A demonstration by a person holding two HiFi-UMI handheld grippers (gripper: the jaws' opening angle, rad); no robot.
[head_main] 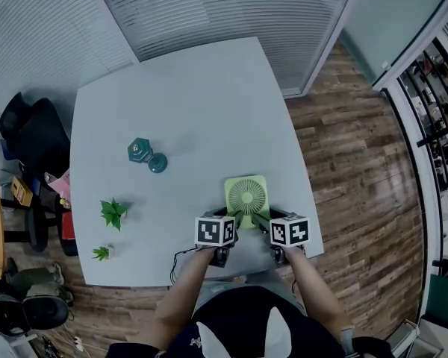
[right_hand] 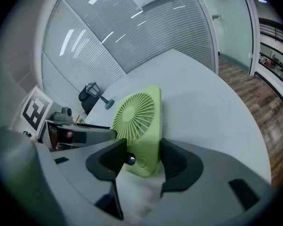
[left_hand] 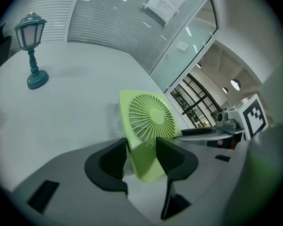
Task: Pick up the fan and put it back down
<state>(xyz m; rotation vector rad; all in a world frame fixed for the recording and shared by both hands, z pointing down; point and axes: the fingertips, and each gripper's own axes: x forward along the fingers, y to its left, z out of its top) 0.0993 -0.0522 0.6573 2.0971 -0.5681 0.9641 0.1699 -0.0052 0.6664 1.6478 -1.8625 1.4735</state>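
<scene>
Left tongs (left_hand: 141, 149) and right tongs (right_hand: 144, 150) clamp the fan (head_main: 247, 195) at the pale table (head_main: 187, 103), wooden floor (head_main: 351, 170) beyond.

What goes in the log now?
fan: gripped from both sides | left gripper: jaws on fan | right gripper: jaws on fan

- The head view looks steeply down from high above the white table (head_main: 187, 103), taking in its whole top and the wooden floor (head_main: 358, 170) beside it.
- The left gripper view rides low and close behind the left gripper (left_hand: 141, 146), facing across the tabletop.
- The right gripper view rides likewise behind the right gripper (right_hand: 144, 148).
- All three views share the green fan (head_main: 246, 195) and the teal lantern lamp (head_main: 145, 154); each gripper view shows the other gripper.
</scene>
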